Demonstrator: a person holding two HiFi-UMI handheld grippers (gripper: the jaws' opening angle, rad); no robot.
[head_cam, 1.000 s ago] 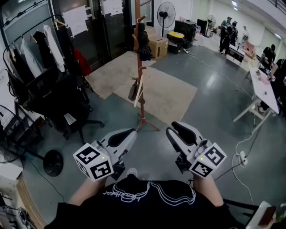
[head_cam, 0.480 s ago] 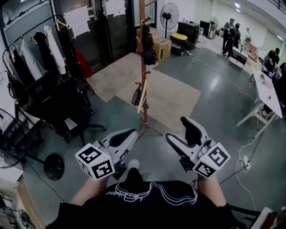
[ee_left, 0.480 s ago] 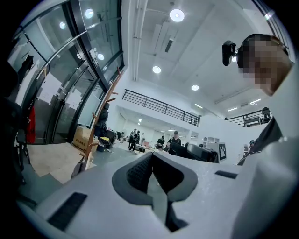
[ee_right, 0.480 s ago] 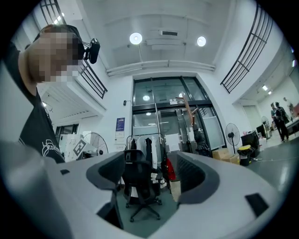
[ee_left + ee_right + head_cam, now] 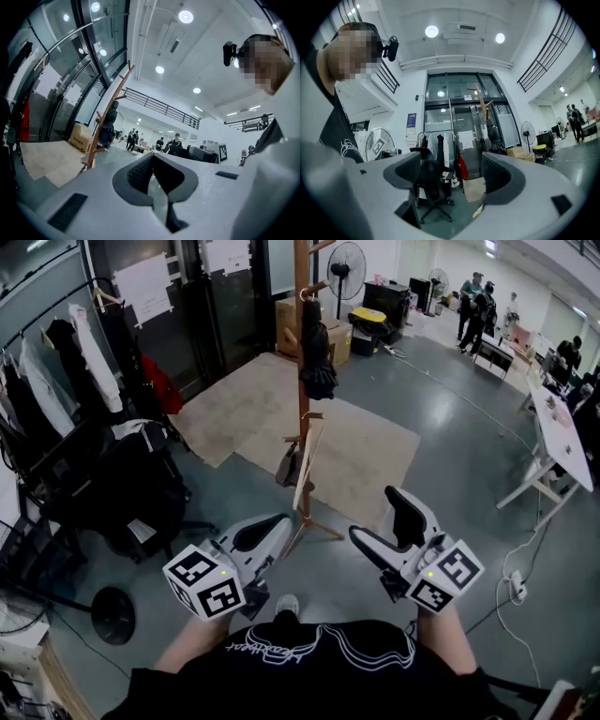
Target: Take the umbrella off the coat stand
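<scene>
A wooden coat stand (image 5: 302, 418) rises from the grey floor ahead of me. A dark folded umbrella (image 5: 318, 360) hangs from a high hook on it. Lower down hang a small dark bag (image 5: 286, 463) and a long pale item (image 5: 307, 465). My left gripper (image 5: 273, 527) is shut and empty, low and left of the stand's feet. My right gripper (image 5: 381, 517) is to their right; its jaws are opening with nothing between them. Both are well short of the umbrella. The left gripper view shows the stand (image 5: 104, 121) far off; the right gripper view shows the umbrella (image 5: 492, 135) beyond the open jaws (image 5: 450, 169).
A clothes rack with garments (image 5: 70, 352) and a black office chair (image 5: 141, 486) stand at the left. A round fan base (image 5: 112, 613) lies near me. Cardboard mats (image 5: 361, 451) cover the floor behind the stand. A white table (image 5: 553, 439) and people (image 5: 478, 304) are at the right.
I have walked closer to the coat stand, which now looks larger and nearer. The right gripper's jaws have spread from nearly shut to wide. The left gripper stayed shut.
</scene>
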